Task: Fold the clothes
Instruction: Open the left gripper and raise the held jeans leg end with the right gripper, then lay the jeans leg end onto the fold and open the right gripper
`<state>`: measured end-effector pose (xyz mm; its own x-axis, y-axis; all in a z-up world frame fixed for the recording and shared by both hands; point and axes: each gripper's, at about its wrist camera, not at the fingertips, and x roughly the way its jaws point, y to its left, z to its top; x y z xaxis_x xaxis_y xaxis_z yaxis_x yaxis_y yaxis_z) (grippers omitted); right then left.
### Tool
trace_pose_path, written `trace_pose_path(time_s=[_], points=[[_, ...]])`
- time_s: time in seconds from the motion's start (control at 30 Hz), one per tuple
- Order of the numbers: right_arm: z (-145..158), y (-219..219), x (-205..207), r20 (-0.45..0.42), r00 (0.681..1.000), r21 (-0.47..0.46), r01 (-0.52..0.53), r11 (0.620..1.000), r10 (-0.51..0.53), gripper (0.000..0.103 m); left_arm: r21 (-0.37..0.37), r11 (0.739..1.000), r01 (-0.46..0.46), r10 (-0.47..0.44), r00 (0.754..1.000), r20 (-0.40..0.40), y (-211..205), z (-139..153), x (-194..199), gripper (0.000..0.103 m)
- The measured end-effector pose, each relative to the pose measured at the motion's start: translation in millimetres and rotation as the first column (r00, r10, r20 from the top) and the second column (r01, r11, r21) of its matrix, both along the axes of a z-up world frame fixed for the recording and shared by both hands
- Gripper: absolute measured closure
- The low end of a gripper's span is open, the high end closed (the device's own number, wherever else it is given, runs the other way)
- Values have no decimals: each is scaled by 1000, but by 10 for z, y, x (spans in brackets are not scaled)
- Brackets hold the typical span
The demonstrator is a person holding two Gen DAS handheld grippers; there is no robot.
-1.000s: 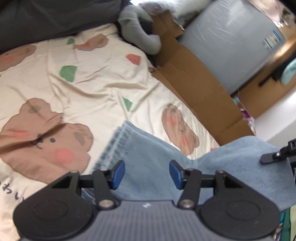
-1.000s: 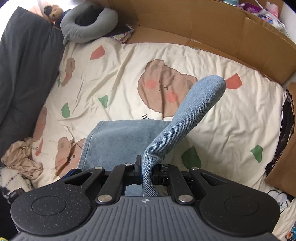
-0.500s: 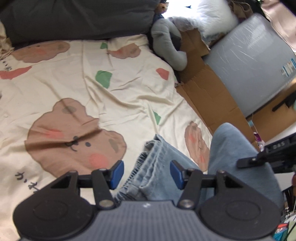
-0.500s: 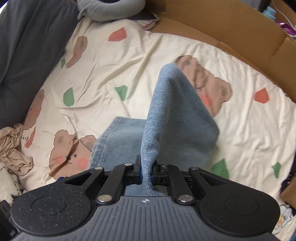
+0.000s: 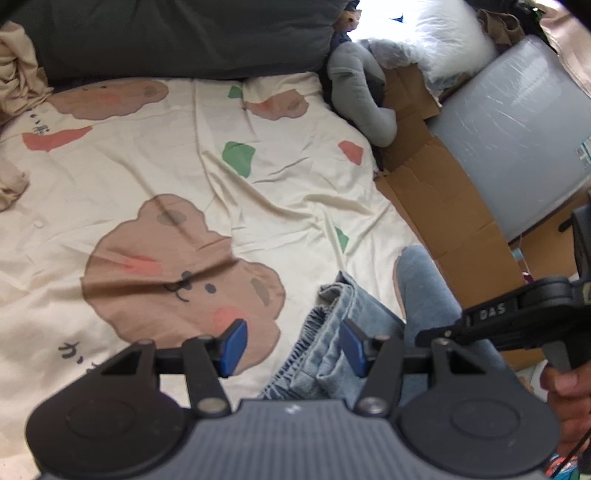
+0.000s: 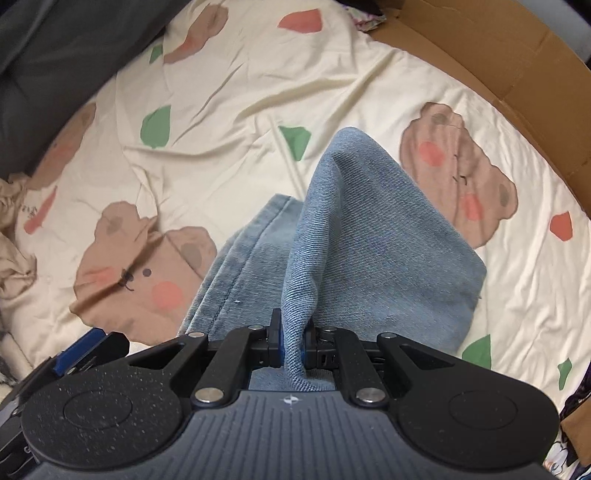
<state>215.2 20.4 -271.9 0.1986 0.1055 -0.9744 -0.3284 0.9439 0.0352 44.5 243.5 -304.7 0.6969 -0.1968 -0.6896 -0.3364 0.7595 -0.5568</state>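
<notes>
Light blue jeans (image 6: 354,236) lie partly folded on a cream bedsheet (image 6: 240,74) printed with brown bears. My right gripper (image 6: 291,341) is shut on a fold of the denim and holds it lifted over the layer below. In the left wrist view the jeans' bunched elastic waistband (image 5: 317,332) lies between and just ahead of my left gripper's blue pads (image 5: 232,341). My left gripper (image 5: 291,343) is open and empty. The right gripper's black body (image 5: 517,314) shows at the right of that view.
A dark grey blanket (image 5: 166,33) lies along the far edge of the bed. A grey neck pillow (image 5: 358,92) sits at the corner. Brown cardboard (image 5: 443,206) borders the bed's side, with a grey case (image 5: 517,129) beyond. A beige garment (image 6: 14,251) lies crumpled at the left.
My right gripper has carried the held denim forward over the jeans, so the fold is shorter and wider. My left gripper has drawn back and the waistband now lies between its fingers.
</notes>
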Motion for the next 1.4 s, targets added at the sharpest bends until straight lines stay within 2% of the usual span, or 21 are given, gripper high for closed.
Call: trace_pose_path(time_s=[0.33,0.43,0.6,0.73,0.93,1.07,1.2,1.4], points=[[-183,387,-112,-52,981,-64,-188,980,184,96,2,1000,3,-3,1000,-10,-8,-26,-13,45],[-142,411,-135,-60,980,-37,-192,981,190,86,2,1000,-4,4,1000,-11,8,-24,-21,45],[74,341,-95,-68,988,62,-137,989,141,76,-5,1000,-15,15,1000,-6,32,8,-24,45],[276,230,-40,-49,992,117,-114,987,120,75,-22,1000,-5,5,1000,13,19,55,-4,46],[421,-258,129,-3,999,161,-50,986,51,73,-78,996,37,-34,999,40,-57,112,69,46],[309,-646,130,0,999,167,-35,985,35,72,-64,994,93,-92,996,20,-178,100,143,46],[46,-1007,25,-28,1000,202,17,979,-12,71,-55,988,141,-142,990,-13,-298,34,161,46],[-381,-1390,-219,-34,987,229,161,960,-158,71,-85,980,178,-183,982,-54,-373,-70,93,46]])
